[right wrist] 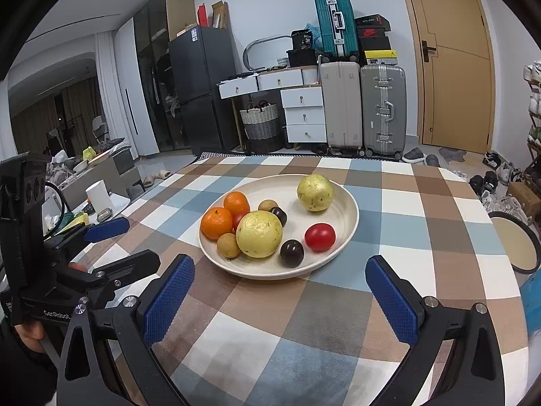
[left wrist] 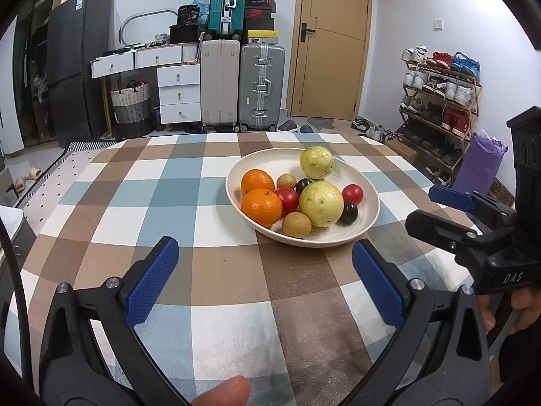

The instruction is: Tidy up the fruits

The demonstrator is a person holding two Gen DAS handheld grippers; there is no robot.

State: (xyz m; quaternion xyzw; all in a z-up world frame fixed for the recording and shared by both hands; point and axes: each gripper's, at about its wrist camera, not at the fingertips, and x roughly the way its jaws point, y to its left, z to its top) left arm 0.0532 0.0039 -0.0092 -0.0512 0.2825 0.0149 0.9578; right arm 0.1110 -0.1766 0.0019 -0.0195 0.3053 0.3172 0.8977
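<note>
Left gripper (left wrist: 265, 282) jaws wide apart, nothing between them, hovering over the checked tablecloth (left wrist: 216, 280) short of the plate. Cream plate (left wrist: 367, 218) sits mid-table holding all the fruit: two oranges (left wrist: 262, 207) at left touching each other, red tomato (left wrist: 286, 201) beside them, two yellow-green guavas (left wrist: 321, 204), brown longans (left wrist: 296, 225), dark plums (left wrist: 349, 212), second tomato (left wrist: 352, 194) at right. Right gripper (right wrist: 280, 292) also spread wide and empty, near the plate's front edge, not touching.
</note>
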